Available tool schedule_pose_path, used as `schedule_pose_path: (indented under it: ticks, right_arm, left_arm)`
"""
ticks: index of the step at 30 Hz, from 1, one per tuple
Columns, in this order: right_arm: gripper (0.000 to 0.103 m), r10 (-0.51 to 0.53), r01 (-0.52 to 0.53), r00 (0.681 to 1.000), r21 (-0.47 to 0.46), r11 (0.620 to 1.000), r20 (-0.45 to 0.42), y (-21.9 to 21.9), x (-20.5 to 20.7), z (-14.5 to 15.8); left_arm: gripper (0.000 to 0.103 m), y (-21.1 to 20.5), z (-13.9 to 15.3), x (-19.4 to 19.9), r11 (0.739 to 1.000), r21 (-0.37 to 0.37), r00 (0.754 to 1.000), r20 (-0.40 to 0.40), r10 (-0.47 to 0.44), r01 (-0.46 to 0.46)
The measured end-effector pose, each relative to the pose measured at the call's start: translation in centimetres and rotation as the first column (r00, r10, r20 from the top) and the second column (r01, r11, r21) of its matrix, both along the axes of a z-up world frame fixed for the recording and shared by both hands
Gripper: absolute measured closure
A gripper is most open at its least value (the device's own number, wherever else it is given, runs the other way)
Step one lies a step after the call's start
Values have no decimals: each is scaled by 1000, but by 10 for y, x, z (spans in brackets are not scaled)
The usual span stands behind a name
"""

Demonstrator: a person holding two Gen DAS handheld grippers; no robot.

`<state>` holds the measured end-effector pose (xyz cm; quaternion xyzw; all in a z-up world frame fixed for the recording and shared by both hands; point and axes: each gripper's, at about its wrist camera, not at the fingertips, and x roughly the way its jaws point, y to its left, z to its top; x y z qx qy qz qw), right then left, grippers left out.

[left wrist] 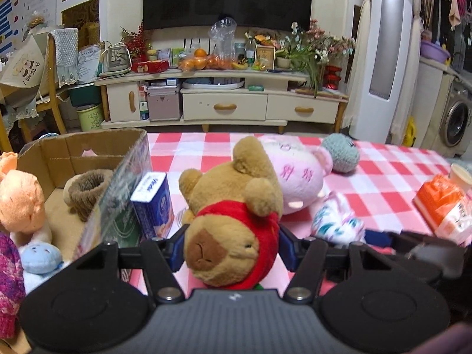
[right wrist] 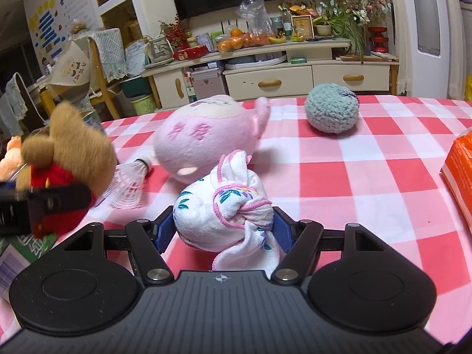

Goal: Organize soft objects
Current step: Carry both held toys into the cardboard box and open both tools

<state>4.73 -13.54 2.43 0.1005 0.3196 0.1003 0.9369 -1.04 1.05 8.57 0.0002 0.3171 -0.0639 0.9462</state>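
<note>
My left gripper [left wrist: 233,244] is shut on a brown capybara plush with a red hood [left wrist: 230,206], lifted face-down above the checked tablecloth [left wrist: 392,177]. From the right wrist view the same plush [right wrist: 67,153] hangs at the far left. My right gripper [right wrist: 221,230] is shut on a white knotted cloth bundle with pink trim [right wrist: 218,206], its blue pads against both sides. The bundle [left wrist: 336,224] looks blurred in the left wrist view. A pink plush [right wrist: 203,138] and a grey-green crochet ball [right wrist: 332,112] lie further back on the table.
A cardboard box [left wrist: 88,147] at the left holds a brown knitted piece [left wrist: 88,188]. Beside it sit an orange plush [left wrist: 17,203], a light blue plush [left wrist: 41,256] and a blue carton [left wrist: 153,203]. A shuttlecock [right wrist: 129,183] lies left of the bundle; an orange pack [right wrist: 460,171] lies right.
</note>
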Motion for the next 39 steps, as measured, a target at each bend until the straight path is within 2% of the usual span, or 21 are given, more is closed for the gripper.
schedule_pose_path:
  ticks: [10,21,29,33,39]
  right_arm:
    - [19,39,-38,998,-21,999,47,31,-25,22]
    - [19,138,-134,981,-39,990,138,83,-33,64]
    - [19,227,-214,947,-79,974,227,128,-15,99]
    - [19,284,-266,926,-104,958,249,150,-2,104]
    - [19,373,-336,895,-179,925,243,184,10,101]
  left_arm:
    - [43,27,26,-13,998,-57,997,83,-4,8]
    - [43,80,46,-16,988,-132,984,144,103,-84]
    - [43,131,51,-4,967,-161,966,140,220,-197]
    - [43,152,49,4,952,-178,955,115,272,-250]
    - [43,170,45,15,941,-181,949,89,304,-285]
